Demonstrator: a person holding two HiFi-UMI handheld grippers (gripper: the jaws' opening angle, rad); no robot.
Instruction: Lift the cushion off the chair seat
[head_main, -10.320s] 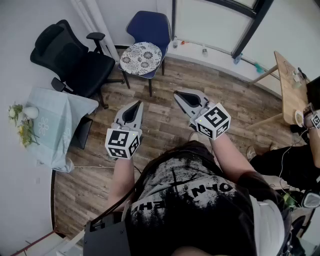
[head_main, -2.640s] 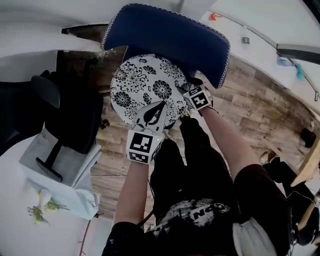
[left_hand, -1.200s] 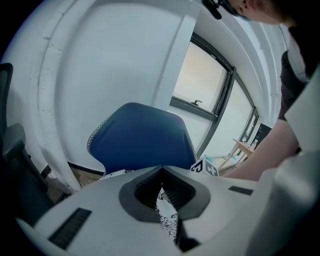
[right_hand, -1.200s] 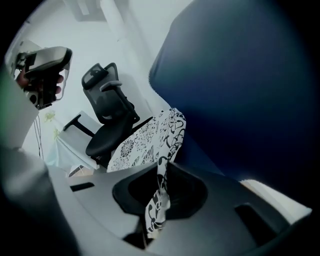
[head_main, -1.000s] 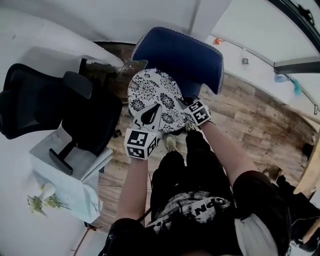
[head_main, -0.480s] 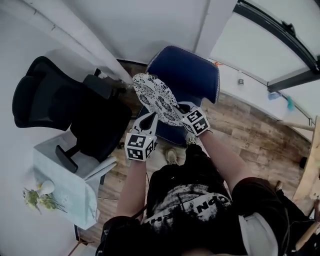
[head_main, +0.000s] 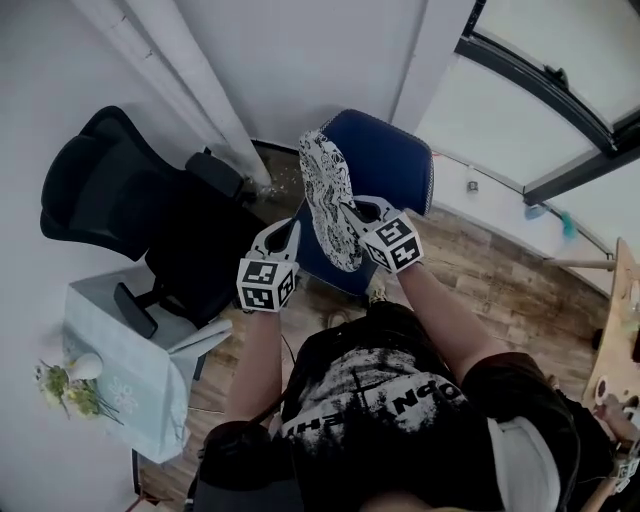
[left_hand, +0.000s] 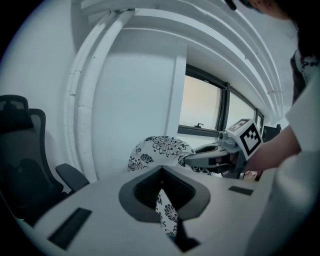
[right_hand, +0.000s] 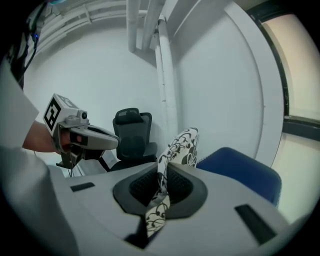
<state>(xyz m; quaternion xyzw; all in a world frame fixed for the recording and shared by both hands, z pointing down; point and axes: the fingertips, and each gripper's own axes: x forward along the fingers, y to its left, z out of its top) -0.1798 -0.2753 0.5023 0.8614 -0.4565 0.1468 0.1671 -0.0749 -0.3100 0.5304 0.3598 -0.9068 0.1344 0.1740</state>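
The round white cushion with a black flower print (head_main: 328, 195) hangs on edge in the air, clear of the blue chair (head_main: 395, 160) behind it. My left gripper (head_main: 287, 231) is shut on the cushion's lower left rim; in the left gripper view the printed fabric (left_hand: 167, 212) runs between its jaws. My right gripper (head_main: 354, 211) is shut on the rim at the cushion's right side, and the cushion (right_hand: 177, 147) rises upright from its jaws (right_hand: 164, 170). Each gripper view shows the other one: the right gripper (left_hand: 189, 159) and the left gripper (right_hand: 111, 141).
A black office chair (head_main: 130, 200) stands close on the left. Below it is a small table under a pale cloth (head_main: 125, 370) with flowers (head_main: 62, 388). White pipes (head_main: 190, 90) run up the wall. A wooden table (head_main: 618, 330) is at the right edge.
Both grippers have risen with the cushion in their jaws. The cushion has come off the blue seat and tipped from nearly flat to standing on edge.
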